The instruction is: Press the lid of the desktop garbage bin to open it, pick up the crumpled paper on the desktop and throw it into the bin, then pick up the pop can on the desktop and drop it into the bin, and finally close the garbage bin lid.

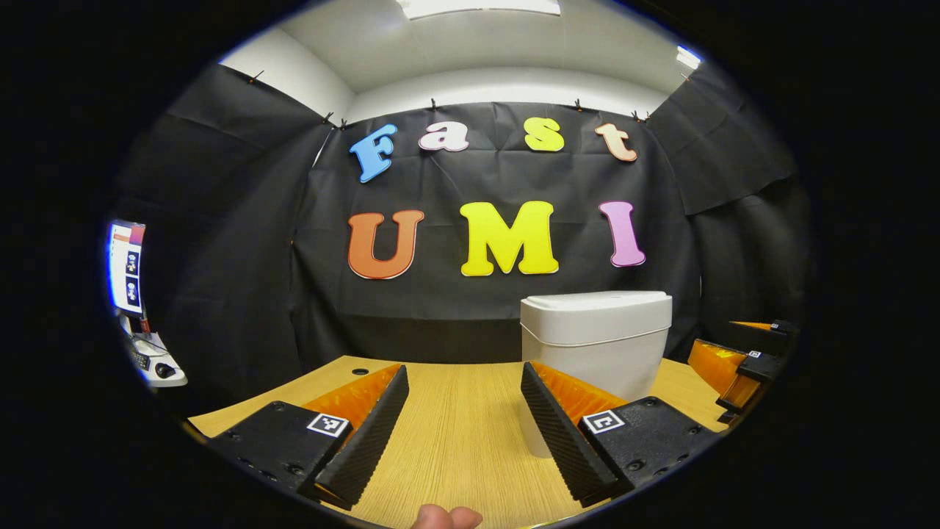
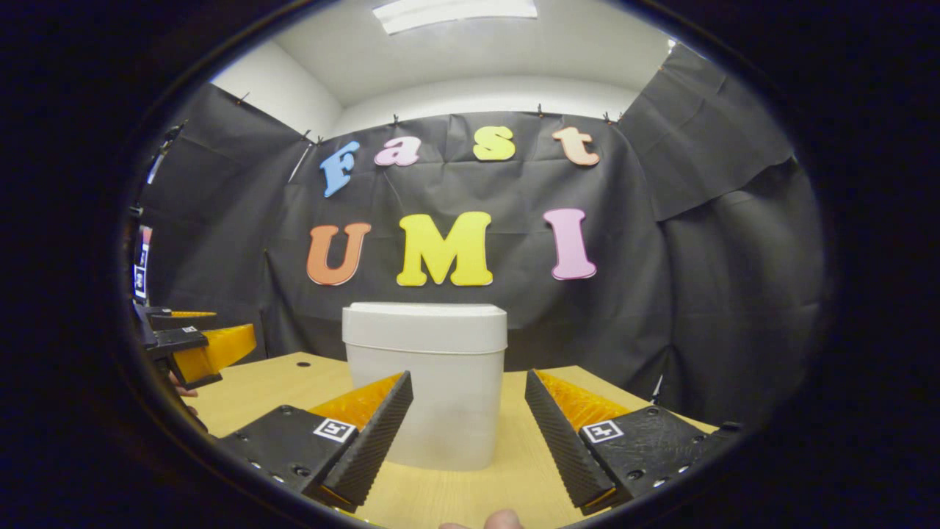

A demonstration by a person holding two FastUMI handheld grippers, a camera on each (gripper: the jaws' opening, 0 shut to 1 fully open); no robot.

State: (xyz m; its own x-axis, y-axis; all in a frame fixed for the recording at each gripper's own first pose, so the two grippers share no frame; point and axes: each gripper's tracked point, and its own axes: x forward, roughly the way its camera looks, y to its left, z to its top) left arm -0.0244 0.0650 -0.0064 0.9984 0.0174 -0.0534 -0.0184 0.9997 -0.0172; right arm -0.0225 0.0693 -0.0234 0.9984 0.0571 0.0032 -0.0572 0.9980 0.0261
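Centrally, the garbage bin (image 2: pixel 425 382) stands upright on the wooden surface (image 2: pixel 514 455) with its lid (image 2: pixel 424 317) lying flat and closed. In the right gripper view it sits straight ahead, just beyond the right gripper (image 2: pixel 468 433), whose two fingers are spread wide apart with bare surface between them and nothing held. In the left gripper view the same bin (image 1: pixel 596 334) appears to the right of centre, its lower part partly hidden behind the right-hand finger of the left gripper (image 1: pixel 464 430); this gripper's fingers are likewise spread wide and empty. Each view also shows the other gripper farther off: the right one (image 1: pixel 742 364) at the right edge of the left gripper view, beside the bin, and the left one (image 2: pixel 194 345) at the left edge of the right gripper view. Fingertips of a hand (image 1: pixel 446 517) show at the bottom edge. Behind the surface hangs black cloth; a monitor (image 1: pixel 126 266) stands far left.
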